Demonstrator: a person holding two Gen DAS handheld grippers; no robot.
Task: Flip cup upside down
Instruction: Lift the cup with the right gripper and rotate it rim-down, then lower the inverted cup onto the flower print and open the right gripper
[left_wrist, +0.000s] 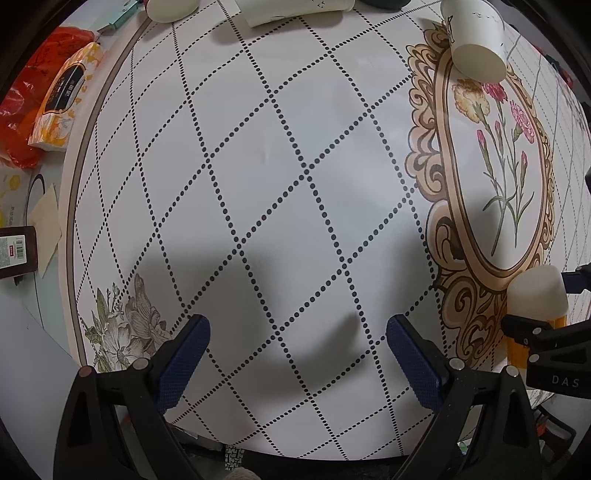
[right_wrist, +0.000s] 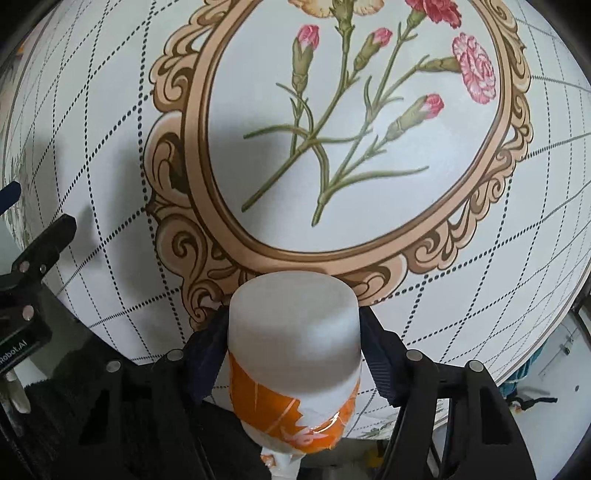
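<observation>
A white and orange cup (right_wrist: 295, 354) sits between my right gripper's (right_wrist: 291, 347) two fingers, which are shut on its sides. Its flat white end faces away from the camera, above the table's ornate flower medallion (right_wrist: 354, 122). The same cup (left_wrist: 535, 306) shows at the right edge of the left wrist view, clamped by the right gripper. My left gripper (left_wrist: 297, 350) is open and empty, low over the dotted-diamond tablecloth (left_wrist: 280, 177).
Several paper cups stand at the far edge: one (left_wrist: 476, 40) at the top right, one (left_wrist: 295, 11) at the top middle. A yellow tissue pack (left_wrist: 62, 99) and red bag (left_wrist: 22, 92) lie left. A dark box (left_wrist: 16, 251) lies at the left edge.
</observation>
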